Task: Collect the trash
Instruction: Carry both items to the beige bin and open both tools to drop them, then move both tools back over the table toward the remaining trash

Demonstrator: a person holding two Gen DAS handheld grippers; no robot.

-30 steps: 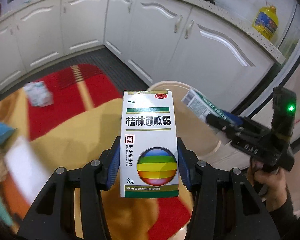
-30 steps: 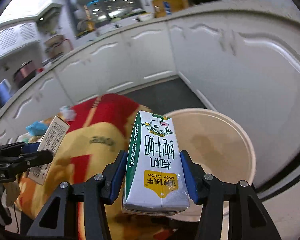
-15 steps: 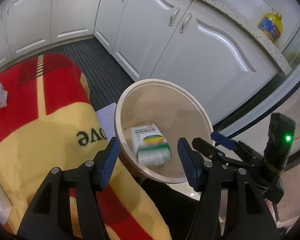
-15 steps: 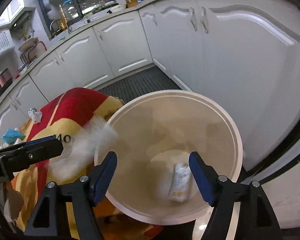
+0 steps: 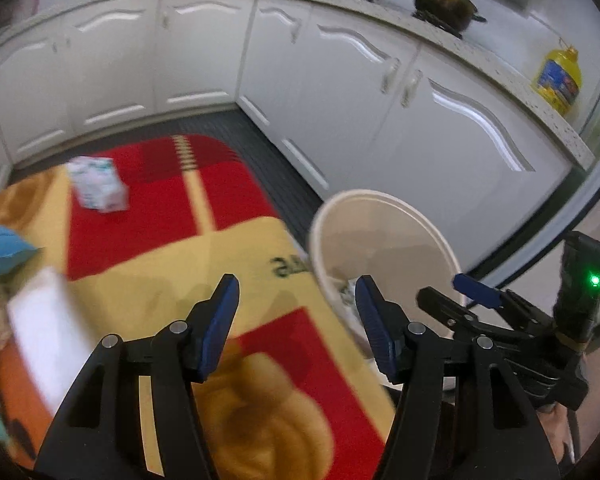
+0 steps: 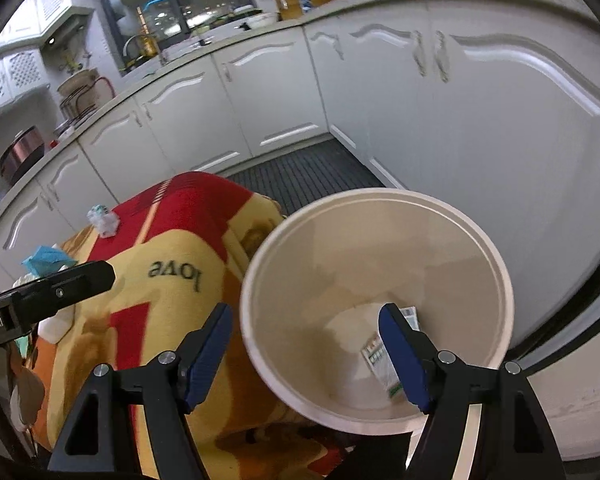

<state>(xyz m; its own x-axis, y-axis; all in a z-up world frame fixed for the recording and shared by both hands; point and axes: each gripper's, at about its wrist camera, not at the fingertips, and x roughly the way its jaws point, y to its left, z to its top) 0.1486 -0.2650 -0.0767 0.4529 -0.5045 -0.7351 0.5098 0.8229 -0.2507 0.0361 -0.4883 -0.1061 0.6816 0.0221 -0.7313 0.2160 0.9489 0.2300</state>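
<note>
Both tongs, left (image 5: 296,316) and right (image 6: 304,344), gape empty; cartons (image 6: 384,356) lie inside the cream bin (image 6: 504,280).

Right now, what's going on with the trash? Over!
Both grippers open, empty: left gripper, right gripper. Boxes down in the bin. Small carton and blue wrapper lie on the blanket. Nothing blocking.

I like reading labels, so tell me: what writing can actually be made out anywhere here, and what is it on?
"love", seen upside down: on the red and yellow blanket.
"obot.AI", cut off at the picture's edge: on the left tongs, seen in the right view.
Carton in the beige bin: print too small.
Small carton on the blanket: blurred.
Yellow oil bottle label: unreadable.
</note>
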